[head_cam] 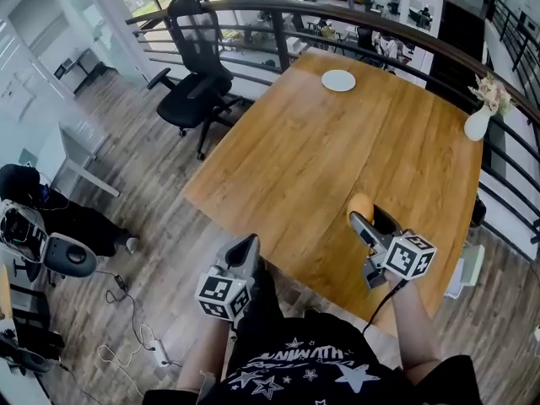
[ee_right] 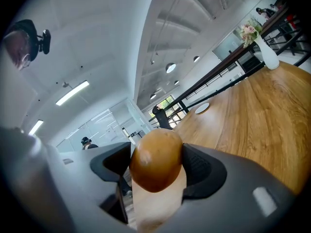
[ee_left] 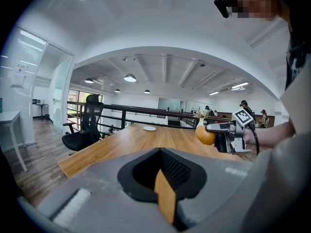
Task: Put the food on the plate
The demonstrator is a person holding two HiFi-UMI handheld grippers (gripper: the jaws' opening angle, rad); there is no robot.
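**Bun [ee_right: 156, 160] gripped in my right claw [head_cam: 373, 219], well apart from the plate [head_cam: 338, 80].**
It looks light, soft and easily dented, so a gentle hold round its middle suits it. My left claw [head_cam: 245, 250] is closed and empty, farther from the plate, off the worktop [head_cam: 321, 159].

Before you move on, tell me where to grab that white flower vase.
I'd grip the white vase round its narrow neck, just under the flowers, coming in level from the table's middle. It stands upright near the table edge with a railing behind it, and its belly looks wide.
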